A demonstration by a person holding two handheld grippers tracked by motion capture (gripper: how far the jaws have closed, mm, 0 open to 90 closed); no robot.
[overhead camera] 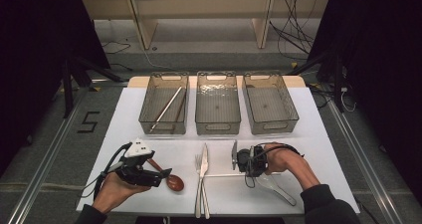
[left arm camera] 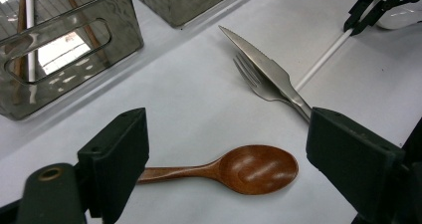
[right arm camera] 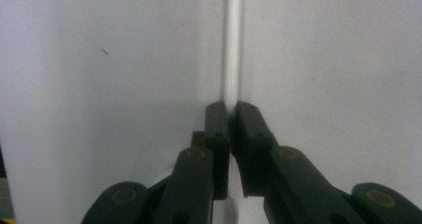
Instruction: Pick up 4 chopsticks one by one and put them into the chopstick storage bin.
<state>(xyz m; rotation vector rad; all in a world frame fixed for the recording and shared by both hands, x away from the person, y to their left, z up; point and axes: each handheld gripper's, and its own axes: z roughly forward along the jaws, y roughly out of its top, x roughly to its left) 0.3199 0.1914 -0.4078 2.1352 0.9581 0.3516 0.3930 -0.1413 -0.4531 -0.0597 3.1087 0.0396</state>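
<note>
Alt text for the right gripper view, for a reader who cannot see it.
The right hand-held gripper has its two black jaws shut on a thin white chopstick, which runs straight up the frame over the plain white table surface.

We read just one mark, a black figure "5" (overhead camera: 88, 122) taped on the floor (overhead camera: 59, 149) left of the bench (overhead camera: 124, 119).

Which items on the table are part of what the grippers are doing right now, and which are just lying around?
In hand:
- white chopstick, pinched by the right gripper
- wooden spoon, between the open fingers of the left gripper
- left bin, already holding chopsticks

Lying about:
- knife and fork
- white spoon
- middle bin, right bin
</note>
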